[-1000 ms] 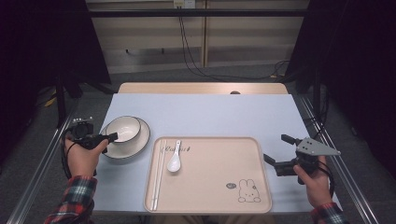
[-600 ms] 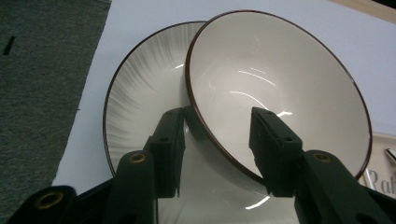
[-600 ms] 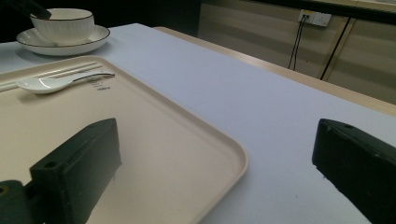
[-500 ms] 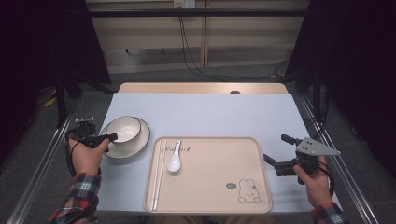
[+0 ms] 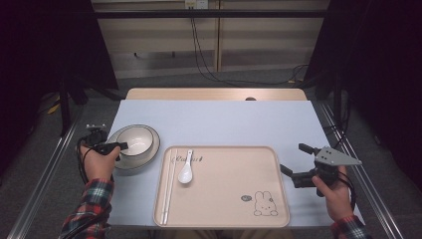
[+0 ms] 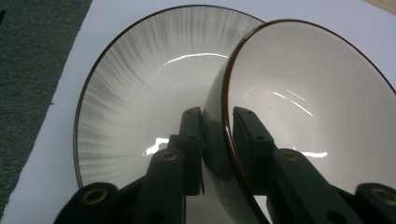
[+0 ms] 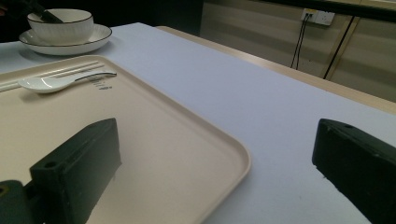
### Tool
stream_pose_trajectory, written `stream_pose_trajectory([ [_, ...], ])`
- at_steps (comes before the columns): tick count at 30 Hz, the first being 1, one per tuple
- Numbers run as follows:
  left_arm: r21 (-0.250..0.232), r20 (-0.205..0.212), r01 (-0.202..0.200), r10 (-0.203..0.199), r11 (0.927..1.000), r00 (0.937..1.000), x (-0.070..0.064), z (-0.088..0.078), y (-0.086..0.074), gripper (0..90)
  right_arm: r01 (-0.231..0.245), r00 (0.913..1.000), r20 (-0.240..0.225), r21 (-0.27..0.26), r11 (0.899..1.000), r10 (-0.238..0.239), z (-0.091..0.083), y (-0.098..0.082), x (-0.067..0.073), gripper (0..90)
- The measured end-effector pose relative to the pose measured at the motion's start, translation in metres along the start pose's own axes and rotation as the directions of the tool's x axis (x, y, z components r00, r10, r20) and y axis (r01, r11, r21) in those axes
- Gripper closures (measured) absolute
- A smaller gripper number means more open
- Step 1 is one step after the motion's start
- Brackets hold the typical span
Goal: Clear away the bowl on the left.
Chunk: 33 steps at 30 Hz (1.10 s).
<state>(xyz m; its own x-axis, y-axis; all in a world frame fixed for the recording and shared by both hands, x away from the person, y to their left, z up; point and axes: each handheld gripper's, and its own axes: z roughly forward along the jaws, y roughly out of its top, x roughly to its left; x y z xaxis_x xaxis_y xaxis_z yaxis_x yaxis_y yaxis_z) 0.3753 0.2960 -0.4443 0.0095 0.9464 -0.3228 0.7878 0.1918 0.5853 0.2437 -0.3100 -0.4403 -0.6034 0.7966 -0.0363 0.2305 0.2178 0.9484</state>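
We see the left tool (image 6: 217, 135) straddling the bowl's (image 6: 308, 98) near rim, jaws just closing onto its wall; the bowl sits on a plate (image 6: 140, 84). The right tool (image 5: 298, 164) stands apart.

Your desk (image 5: 224, 117) has a pale blue top. Beyond it you face a beige wall (image 5: 149, 40) with dangling black cables (image 5: 199, 55). Grey carpet floor (image 5: 35, 169) surrounds you.

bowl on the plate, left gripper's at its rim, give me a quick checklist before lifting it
1. Left gripper astride the bowl rim, one jaw inside, one outside: ok.
2. Jaws have just been closing, wall between them; firm pad contact: cannot tell.
3. Bowl sits on the plate, which must stay down: cannot tell if it will.
4. Tray has bare room beside the spoon and chopsticks: ok.
5. Right gripper open, at the tray's right edge, away from the bowl: ok.
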Motion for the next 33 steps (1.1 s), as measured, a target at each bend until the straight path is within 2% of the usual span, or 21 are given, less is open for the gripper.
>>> stream_pose_trajectory([
  [3, 0.013, 0.001, 0.003, -0.003, 0.9999, 1.0, -0.001, 0.003, 0.001, 78.6, -0.001, 1.0, 0.0, 0.004, 1.0, 0.001, -0.001, 0.0, 0.0, 0.4],
  [6, 0.011, 0.013, 0.033, -0.033, 0.9994, 0.9994, -0.001, 0.005, 0.001, 79.6, 0.0, 1.0, -0.001, 0.001, 1.0, 0.0, 0.0, 0.0, 0.0, 0.4],
  [8, 0.006, 0.015, 0.031, -0.031, 0.9995, 0.9994, -0.002, 0.006, 0.001, 79.6, -0.002, 1.0, 0.001, -0.001, 1.0, 0.002, 0.0, 0.0, 0.0, 0.4],
  [10, 0.02, 0.015, 0.008, -0.008, 0.9998, 0.9998, 0.0, 0.005, 0.001, 80.0, 0.001, 1.0, -0.002, 0.001, 1.0, -0.001, -0.001, 0.0, 0.0, 0.4],
  [12, 0.006, 0.017, 0.035, -0.035, 0.9994, 0.9993, -0.001, 0.004, 0.001, 80.2, 0.002, 1.0, 0.002, 0.003, 1.0, -0.002, -0.001, 0.0, 0.0, 0.4],
  [16, 0.009, 0.038, 0.037, -0.038, 0.9993, 0.9986, 0.002, 0.001, 0.001, 81.0, 0.004, 1.0, 0.005, 0.006, 1.0, -0.004, -0.002, 0.0, 0.0, 0.4],
  [17, 0.011, 0.03, 0.04, -0.04, 0.9992, 0.9988, 0.001, 0.0, 0.0, 81.2, 0.005, 1.0, 0.008, 0.005, 1.0, -0.005, -0.002, 0.0, -0.001, 0.4],
  [19, 0.012, 0.026, 0.019, -0.019, 0.9997, 0.9995, 0.001, -0.001, 0.0, 82.0, 0.002, 1.0, 0.002, 0.004, 1.0, -0.002, -0.002, 0.0, -0.001, 0.4],
  [22, 0.015, 0.023, 0.02, -0.02, 0.9997, 0.9995, 0.0, -0.003, -0.001, 82.6, 0.0, 1.0, 0.008, 0.002, 1.0, 0.0, -0.002, 0.0, 0.0, 0.4],
  [24, 0.017, 0.039, 0.016, -0.017, 0.9997, 0.9991, 0.0, -0.004, -0.001, 82.6, 0.002, 1.0, 0.006, 0.005, 1.0, -0.002, -0.002, 0.0, 0.0, 0.4],
  [25, 0.016, 0.048, 0.03, -0.03, 0.9994, 0.9984, -0.001, -0.005, 0.0, 82.6, 0.002, 1.0, 0.007, 0.004, 1.0, -0.002, -0.002, 0.0, -0.001, 0.4],
  [26, 0.019, 0.054, 0.01, -0.011, 0.9998, 0.9985, 0.0, -0.007, 0.0, 82.6, 0.002, 1.0, 0.007, 0.006, 1.0, -0.002, -0.002, 0.0, -0.001, 0.4],
  [28, 0.002, 0.056, 0.03, -0.03, 0.9996, 0.998, -0.004, -0.008, 0.001, 82.6, 0.002, 1.0, 0.005, 0.005, 1.0, -0.002, -0.002, 0.0, -0.001, 0.4],
  [33, 0.015, 0.089, 0.007, -0.008, 0.9999, 0.996, -0.011, -0.014, 0.003, 82.6, -0.001, 1.0, 0.009, 0.005, 1.0, 0.001, -0.003, 0.0, 0.0, 0.4],
])
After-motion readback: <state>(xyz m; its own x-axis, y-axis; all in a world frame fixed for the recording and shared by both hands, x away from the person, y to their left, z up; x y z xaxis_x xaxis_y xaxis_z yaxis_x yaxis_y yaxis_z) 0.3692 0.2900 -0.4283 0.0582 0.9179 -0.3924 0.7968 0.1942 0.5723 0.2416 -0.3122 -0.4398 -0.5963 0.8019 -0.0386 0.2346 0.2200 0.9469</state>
